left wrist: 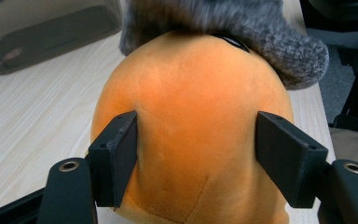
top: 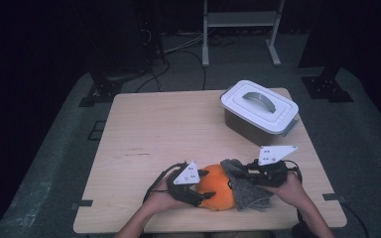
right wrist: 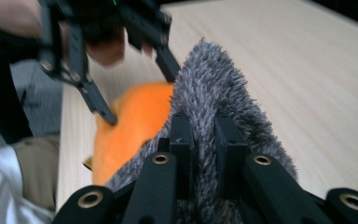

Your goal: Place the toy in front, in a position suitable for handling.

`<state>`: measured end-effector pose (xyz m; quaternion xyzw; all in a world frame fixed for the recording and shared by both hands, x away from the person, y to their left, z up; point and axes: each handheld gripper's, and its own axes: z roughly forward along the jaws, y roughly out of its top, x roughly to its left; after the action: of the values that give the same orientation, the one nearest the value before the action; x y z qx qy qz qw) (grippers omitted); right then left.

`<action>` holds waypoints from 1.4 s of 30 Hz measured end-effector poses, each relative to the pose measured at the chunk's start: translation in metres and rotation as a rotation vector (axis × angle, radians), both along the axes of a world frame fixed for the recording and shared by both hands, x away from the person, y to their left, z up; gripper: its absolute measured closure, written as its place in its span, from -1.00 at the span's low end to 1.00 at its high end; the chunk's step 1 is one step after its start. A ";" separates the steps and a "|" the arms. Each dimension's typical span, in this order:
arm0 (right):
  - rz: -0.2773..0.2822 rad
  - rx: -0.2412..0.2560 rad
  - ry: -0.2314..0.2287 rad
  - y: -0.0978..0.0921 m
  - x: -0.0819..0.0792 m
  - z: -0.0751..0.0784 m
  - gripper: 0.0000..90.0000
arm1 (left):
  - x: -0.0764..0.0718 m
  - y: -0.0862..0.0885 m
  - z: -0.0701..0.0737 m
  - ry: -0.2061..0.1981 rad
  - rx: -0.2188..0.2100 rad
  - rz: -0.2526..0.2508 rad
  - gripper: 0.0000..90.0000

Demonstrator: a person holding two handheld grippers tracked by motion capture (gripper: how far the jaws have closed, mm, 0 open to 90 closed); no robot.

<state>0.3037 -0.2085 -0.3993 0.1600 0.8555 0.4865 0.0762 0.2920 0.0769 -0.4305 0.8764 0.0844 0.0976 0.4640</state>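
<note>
An orange plush toy [top: 217, 191] lies near the table's front edge, with a grey fuzzy knit cloth [top: 248, 191] draped against its right side. My left gripper [top: 202, 184] is shut on the orange plush toy [left wrist: 193, 135], its jaws pressing both flanks. In that view the grey cloth [left wrist: 242, 32] covers the toy's far end. My right gripper [top: 239, 171] is shut on the grey cloth [right wrist: 214, 107], pinching a raised fold of it between its jaws. In the right gripper view the orange toy [right wrist: 130, 126] and the left gripper's fingers [right wrist: 100, 109] show beyond the cloth.
A grey storage box with a white lid and handle [top: 259, 108] stands at the back right of the wooden table [top: 163, 129]. Stands and cables occupy the dark floor behind the table. The person's lap sits just below the front edge.
</note>
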 end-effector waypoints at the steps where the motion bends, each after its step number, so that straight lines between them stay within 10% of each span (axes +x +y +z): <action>1: 0.002 -0.025 0.006 0.002 0.001 -0.005 0.76 | 0.001 0.001 0.000 0.011 -0.002 -0.002 -0.31; 11: -0.010 -0.031 0.078 -0.024 0.000 -0.014 0.76 | 0.000 0.004 -0.002 0.017 -0.011 -0.013 -0.30; 20: 0.048 -0.020 0.069 0.011 0.023 -0.002 0.75 | 0.000 0.006 -0.004 0.025 -0.003 0.001 -0.29; 30: -0.023 0.004 0.174 -0.032 0.020 -0.022 0.76 | -0.001 0.002 -0.004 0.006 -0.004 -0.012 -0.28; 42: 0.071 -0.062 0.160 0.027 0.052 0.000 0.76 | -0.003 0.003 -0.002 -0.025 0.019 -0.019 -0.27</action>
<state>0.3557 -0.1814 -0.3992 0.1655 0.8785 0.4481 -0.0046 0.2886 0.0795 -0.4329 0.8803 0.0691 0.1049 0.4574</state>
